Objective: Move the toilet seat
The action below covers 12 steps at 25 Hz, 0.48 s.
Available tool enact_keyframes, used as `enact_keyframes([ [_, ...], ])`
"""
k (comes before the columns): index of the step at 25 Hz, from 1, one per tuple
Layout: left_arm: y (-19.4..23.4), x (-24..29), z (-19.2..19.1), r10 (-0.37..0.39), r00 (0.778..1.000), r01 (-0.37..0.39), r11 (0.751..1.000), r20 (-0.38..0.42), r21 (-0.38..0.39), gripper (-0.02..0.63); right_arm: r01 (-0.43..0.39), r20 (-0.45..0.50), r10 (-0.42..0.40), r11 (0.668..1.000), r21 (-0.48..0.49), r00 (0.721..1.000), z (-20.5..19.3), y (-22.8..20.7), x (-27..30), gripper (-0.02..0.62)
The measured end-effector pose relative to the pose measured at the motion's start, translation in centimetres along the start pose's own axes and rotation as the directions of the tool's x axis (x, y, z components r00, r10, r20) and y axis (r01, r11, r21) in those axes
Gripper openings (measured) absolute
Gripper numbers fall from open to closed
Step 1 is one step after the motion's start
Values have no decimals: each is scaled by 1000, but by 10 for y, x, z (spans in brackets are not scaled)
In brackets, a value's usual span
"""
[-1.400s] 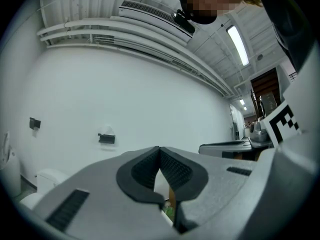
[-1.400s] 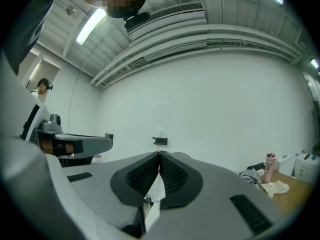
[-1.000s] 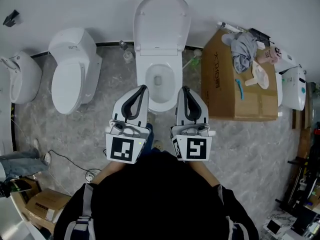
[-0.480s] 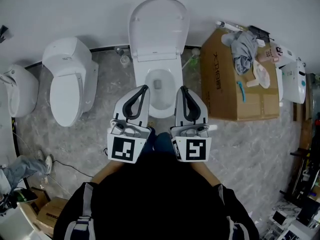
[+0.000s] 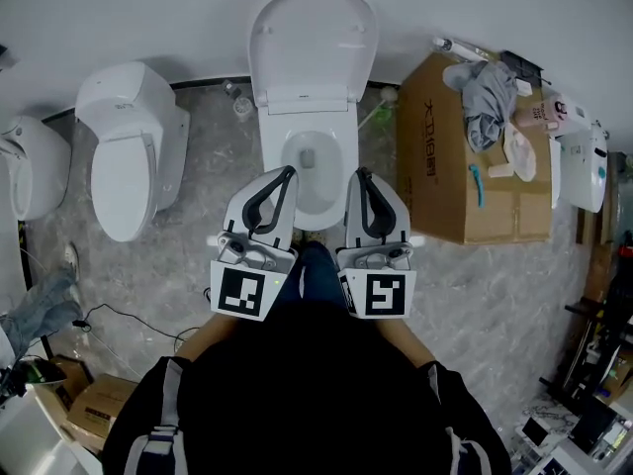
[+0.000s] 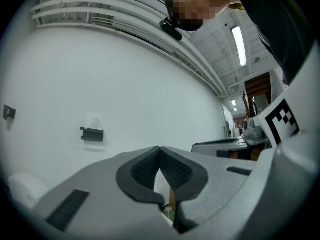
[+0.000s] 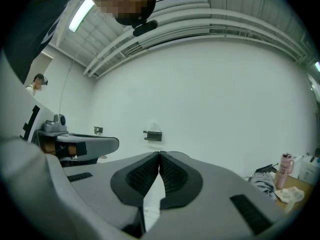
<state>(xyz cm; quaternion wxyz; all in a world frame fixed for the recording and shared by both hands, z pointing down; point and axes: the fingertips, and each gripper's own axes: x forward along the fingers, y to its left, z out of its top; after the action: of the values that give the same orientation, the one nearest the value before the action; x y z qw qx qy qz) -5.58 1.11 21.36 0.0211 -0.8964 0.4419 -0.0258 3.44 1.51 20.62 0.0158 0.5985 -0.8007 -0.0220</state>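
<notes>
In the head view a white toilet [image 5: 309,156] stands straight ahead against the wall, its seat and lid [image 5: 313,43] raised upright. The bowl is open below them. My left gripper [image 5: 286,173] and right gripper [image 5: 362,176] are held side by side in front of the bowl, both shut with nothing between the jaws. In the left gripper view the left gripper [image 6: 159,149] points at the bare white wall, jaw tips touching. The right gripper [image 7: 159,154] in its own view is shut the same way, facing the wall.
A second white toilet [image 5: 127,146] with closed lid stands to the left, another fixture [image 5: 32,166] further left. A large cardboard box [image 5: 465,156] with a grey cloth and small items stands right of the toilet. A black wall bracket [image 6: 92,133] is on the wall.
The view has shifted slightly closer to the middle toilet; it and the neighbouring fixtures slid in the frame. Both grippers stay shut, side by side.
</notes>
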Motion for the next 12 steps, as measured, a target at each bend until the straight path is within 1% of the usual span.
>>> enact_keyframes([
  [7, -3, 26, -22, 17, 1000, -17, 1000, -14, 1, 5, -43, -25, 43, 999, 9, 999, -29, -17, 18, 21],
  [12, 5, 33, -55, 42, 997, -45, 998, -72, -39, 5, -49, -55, 50, 998, 24, 997, -58, -24, 28, 21],
])
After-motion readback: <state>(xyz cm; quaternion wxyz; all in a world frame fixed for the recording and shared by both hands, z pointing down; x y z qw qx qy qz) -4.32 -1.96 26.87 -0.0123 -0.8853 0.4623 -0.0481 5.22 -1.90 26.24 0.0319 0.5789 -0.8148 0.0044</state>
